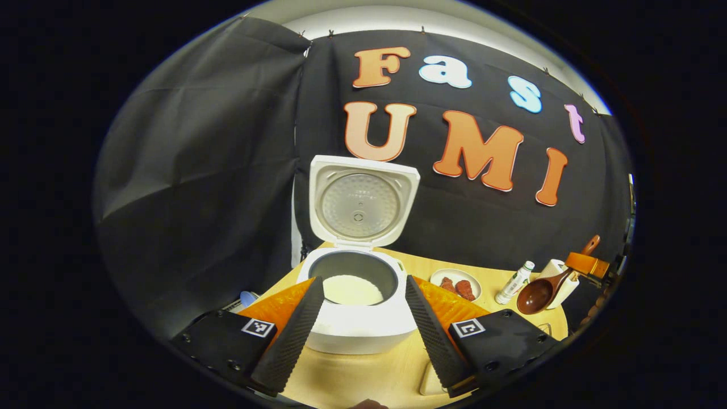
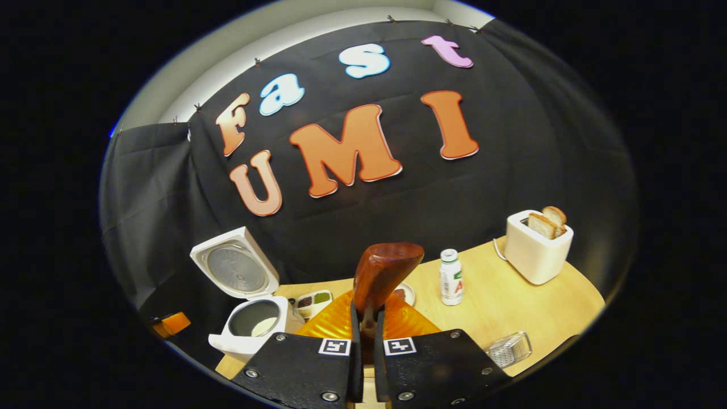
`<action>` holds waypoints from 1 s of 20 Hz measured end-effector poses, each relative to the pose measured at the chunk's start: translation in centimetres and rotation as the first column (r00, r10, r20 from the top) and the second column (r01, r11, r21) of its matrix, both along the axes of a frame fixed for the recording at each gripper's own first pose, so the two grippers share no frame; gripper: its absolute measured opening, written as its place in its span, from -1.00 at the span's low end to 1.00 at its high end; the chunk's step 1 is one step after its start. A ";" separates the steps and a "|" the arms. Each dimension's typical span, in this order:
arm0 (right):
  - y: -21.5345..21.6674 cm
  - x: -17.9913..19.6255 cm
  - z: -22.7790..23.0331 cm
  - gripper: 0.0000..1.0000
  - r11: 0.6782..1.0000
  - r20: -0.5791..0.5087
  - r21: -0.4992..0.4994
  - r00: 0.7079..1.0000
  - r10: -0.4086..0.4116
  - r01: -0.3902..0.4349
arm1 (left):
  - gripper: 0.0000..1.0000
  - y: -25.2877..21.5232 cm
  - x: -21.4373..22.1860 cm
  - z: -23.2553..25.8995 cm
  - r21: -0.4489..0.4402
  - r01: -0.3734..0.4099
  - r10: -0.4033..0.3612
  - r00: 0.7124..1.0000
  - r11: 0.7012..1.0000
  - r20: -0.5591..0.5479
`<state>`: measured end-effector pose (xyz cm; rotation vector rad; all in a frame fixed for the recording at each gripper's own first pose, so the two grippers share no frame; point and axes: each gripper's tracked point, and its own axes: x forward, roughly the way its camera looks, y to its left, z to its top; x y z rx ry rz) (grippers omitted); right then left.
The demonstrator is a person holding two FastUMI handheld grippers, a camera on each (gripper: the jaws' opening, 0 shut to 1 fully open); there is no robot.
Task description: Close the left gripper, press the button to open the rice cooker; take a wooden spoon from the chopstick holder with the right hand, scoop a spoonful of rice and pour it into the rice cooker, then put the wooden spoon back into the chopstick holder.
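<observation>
Right gripper view puts our right gripper (image 2: 367,332) at the bottom, its 2 fingers drawn nearly together and pinching the handle of the wooden spoon (image 2: 381,276), whose bowl stands up just ahead of the fingertips. Past the spoon we see a small white bottle (image 2: 451,277) standing on the wooden table (image 2: 511,307), a white toaster (image 2: 537,245) with 2 slices of toast farther right, and a metal grater (image 2: 509,349) near the table's front edge. Off to the left sits the rice cooker (image 2: 250,318) with its lid (image 2: 235,270) raised, and a small dish of seasonings (image 2: 312,301) lies just beside it. Left gripper view shows our left gripper (image 1: 362,329) spread wide with nothing held, its 2 fingers framing the rice cooker (image 1: 358,309), whose lid (image 1: 360,201) stands upright. White rice (image 1: 352,289) lies in the pot. To the right on the table (image 1: 363,375) we see a plate (image 1: 456,284) with reddish food, the white bottle (image 1: 514,283), and farther off the other gripper (image 1: 588,264) holding the wooden spoon (image 1: 542,292) in front of the white chopstick holder (image 1: 559,278).
</observation>
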<state>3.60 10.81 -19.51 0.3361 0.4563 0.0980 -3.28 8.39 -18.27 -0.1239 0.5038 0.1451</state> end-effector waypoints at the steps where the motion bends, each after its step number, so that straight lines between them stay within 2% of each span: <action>1: -1.6 -0.4 -0.3 -0.85 1.000 -0.008 -0.007 1.000 -0.025 0.025 | 0.97 -0.8 0.0 0.3 0.004 0.011 -0.011 1.000 1.000 0.004; 5: -7.2 -2.4 -1.7 -0.85 0.993 -0.049 -0.020 0.992 -0.115 0.114 | 0.97 -3.4 -0.4 1.1 0.011 0.035 -0.035 0.999 0.999 0.011; 12: -15.0 -4.9 -4.5 -0.86 0.976 -0.104 -0.047 0.970 -0.218 0.214 | 0.97 -5.4 -2.0 2.5 0.035 0.026 -0.026 0.999 0.999 0.021; 20: -18.3 -5.5 -10.2 -0.86 0.972 -0.171 -0.042 0.957 -0.234 0.230 | 0.95 -7.0 -3.1 3.9 0.064 0.002 -0.005 0.999 0.998 0.036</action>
